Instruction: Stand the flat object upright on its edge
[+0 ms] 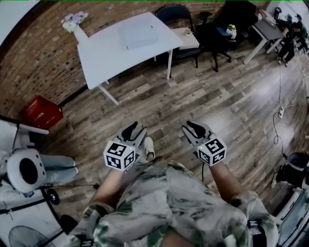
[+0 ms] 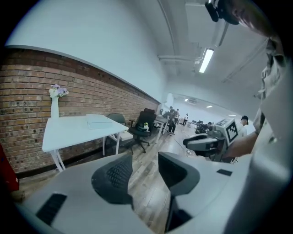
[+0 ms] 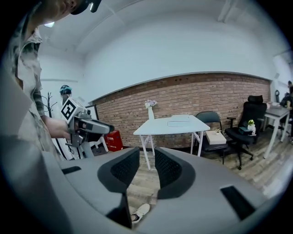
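A flat white object (image 1: 138, 34) lies on the white table (image 1: 106, 58) by the brick wall, far ahead of me. It also shows flat on the table (image 2: 68, 132) in the left gripper view as a pale slab (image 2: 100, 121), and in the right gripper view as a thin slab (image 3: 179, 120) on the tabletop (image 3: 155, 128). I hold both grippers close to my body over the wooden floor. My left gripper (image 1: 134, 131) (image 2: 145, 167) is open with nothing between its jaws. My right gripper (image 1: 191, 129) (image 3: 146, 167) is open and empty too.
A vase of flowers (image 1: 75, 21) stands at the table's far corner. A red crate (image 1: 42, 112) sits by the wall at left. Chairs (image 1: 176, 14) and an office chair (image 1: 217, 34) stand right of the table. A seated person's legs (image 1: 58, 164) are at left. A cable and socket strip (image 1: 280, 113) lie at right.
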